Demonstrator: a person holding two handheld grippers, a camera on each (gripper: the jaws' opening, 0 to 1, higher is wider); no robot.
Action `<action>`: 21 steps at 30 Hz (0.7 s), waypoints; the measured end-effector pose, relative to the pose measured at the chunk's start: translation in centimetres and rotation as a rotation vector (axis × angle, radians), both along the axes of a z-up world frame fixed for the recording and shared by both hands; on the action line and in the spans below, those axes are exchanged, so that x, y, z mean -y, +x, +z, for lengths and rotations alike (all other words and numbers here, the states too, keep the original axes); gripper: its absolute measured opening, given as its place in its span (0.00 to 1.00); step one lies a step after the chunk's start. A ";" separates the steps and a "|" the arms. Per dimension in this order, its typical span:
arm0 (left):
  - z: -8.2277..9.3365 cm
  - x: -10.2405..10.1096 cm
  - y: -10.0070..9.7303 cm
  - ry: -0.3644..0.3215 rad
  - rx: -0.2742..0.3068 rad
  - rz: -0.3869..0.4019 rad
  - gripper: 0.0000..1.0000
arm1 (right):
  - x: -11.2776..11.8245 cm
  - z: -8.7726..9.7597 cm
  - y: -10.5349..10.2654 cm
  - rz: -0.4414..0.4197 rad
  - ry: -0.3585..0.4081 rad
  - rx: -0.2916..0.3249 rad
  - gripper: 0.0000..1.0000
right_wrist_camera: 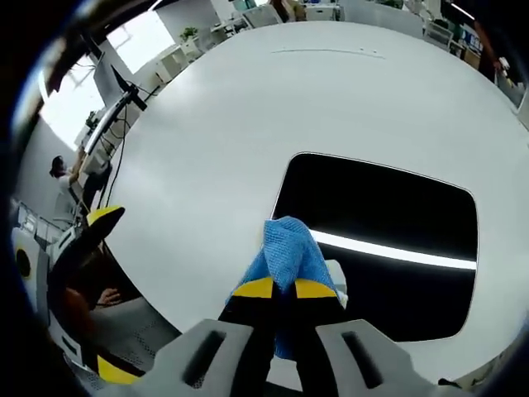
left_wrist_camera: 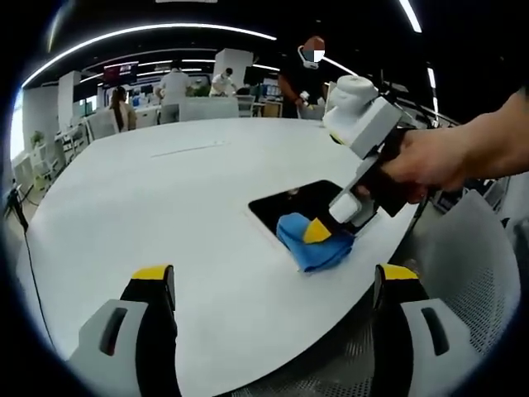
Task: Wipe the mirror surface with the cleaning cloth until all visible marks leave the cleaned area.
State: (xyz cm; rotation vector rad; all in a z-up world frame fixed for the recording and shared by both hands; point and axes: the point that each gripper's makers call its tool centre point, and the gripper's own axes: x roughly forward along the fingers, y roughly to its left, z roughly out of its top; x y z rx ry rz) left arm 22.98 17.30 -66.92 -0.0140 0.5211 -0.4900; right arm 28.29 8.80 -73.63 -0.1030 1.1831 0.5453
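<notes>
My left gripper (left_wrist_camera: 273, 289) has 2 black jaws with yellow tips and grey shells lower down. My right gripper (right_wrist_camera: 285, 289) looks the same, with a white round body behind its jaws. My hand (left_wrist_camera: 434, 161) is bare.

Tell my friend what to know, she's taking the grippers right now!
Right gripper: shut on the blue cloth, pressing it at the near edge of the mirror.
Left gripper: open, holding nothing, above the white table.
Mirror lies flat on the table, dark, reflecting a ceiling light.
Done: cloth gripped and on the mirror.
Left: wipe across the mirror; marks are too faint to judge here.
</notes>
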 end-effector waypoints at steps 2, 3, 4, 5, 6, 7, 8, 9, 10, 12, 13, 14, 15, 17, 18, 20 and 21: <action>0.2 -0.1 0.2 -0.003 0.011 0.000 0.99 | -0.3 0.1 -0.1 0.010 0.000 0.005 0.01; 0.2 -0.2 0.1 -0.005 0.010 0.007 0.99 | -0.4 0.1 -0.1 0.016 0.001 0.008 0.01; 0.2 -0.3 0.1 -0.005 0.010 0.009 0.99 | -0.3 0.1 -0.1 0.021 -0.007 0.009 0.01; 0.1 -0.3 0.0 -0.006 0.008 0.010 0.99 | -0.3 0.1 -0.1 0.029 -0.011 0.010 0.01; 0.1 -0.3 0.0 -0.006 0.007 0.011 0.99 | -0.3 0.1 -0.1 0.034 -0.011 0.012 0.01; 0.1 -0.4 0.2 -0.001 0.003 0.016 0.99 | -0.2 0.1 -0.1 0.035 -0.008 0.010 0.01; 0.1 -0.4 0.2 -0.001 0.004 0.017 0.99 | -0.2 0.2 -0.2 0.026 -0.002 0.003 0.01; 0.2 -0.3 0.2 -0.003 0.007 0.015 0.99 | -0.2 0.2 -0.2 0.028 -0.003 0.001 0.01; 0.2 -0.3 0.2 -0.002 0.008 0.014 0.99 | -0.2 0.2 -0.3 0.032 -0.004 0.003 0.01; 0.3 -0.2 0.2 0.002 0.010 0.012 0.99 | -0.3 0.2 -0.2 0.043 -0.008 0.008 0.01; 0.5 -0.2 0.4 0.007 0.013 0.015 0.99 | -0.3 0.2 -0.2 0.047 -0.009 0.010 0.01; 0.6 -0.4 0.6 0.022 0.019 0.020 0.99 | -0.3 0.2 -0.3 0.049 -0.009 0.012 0.01; 0.7 -0.5 0.7 0.022 0.029 0.031 0.99 | -0.3 0.2 -0.3 0.052 -0.008 0.014 0.01; 0.7 -0.8 0.6 0.010 0.011 0.057 0.99 | -0.3 0.1 -0.2 0.056 -0.008 0.016 0.01; 0.6 -1.1 0.4 0.023 -0.009 0.061 0.99 | -0.3 0.0 -0.1 0.068 -0.010 0.017 0.01; 0.9 -1.2 0.7 0.005 -0.007 0.075 0.99 | -0.4 0.0 0.0 0.073 -0.013 0.012 0.01; 1.0 -1.1 0.8 0.000 -0.005 0.075 0.99 | -0.4 0.0 0.0 0.076 -0.014 0.010 0.01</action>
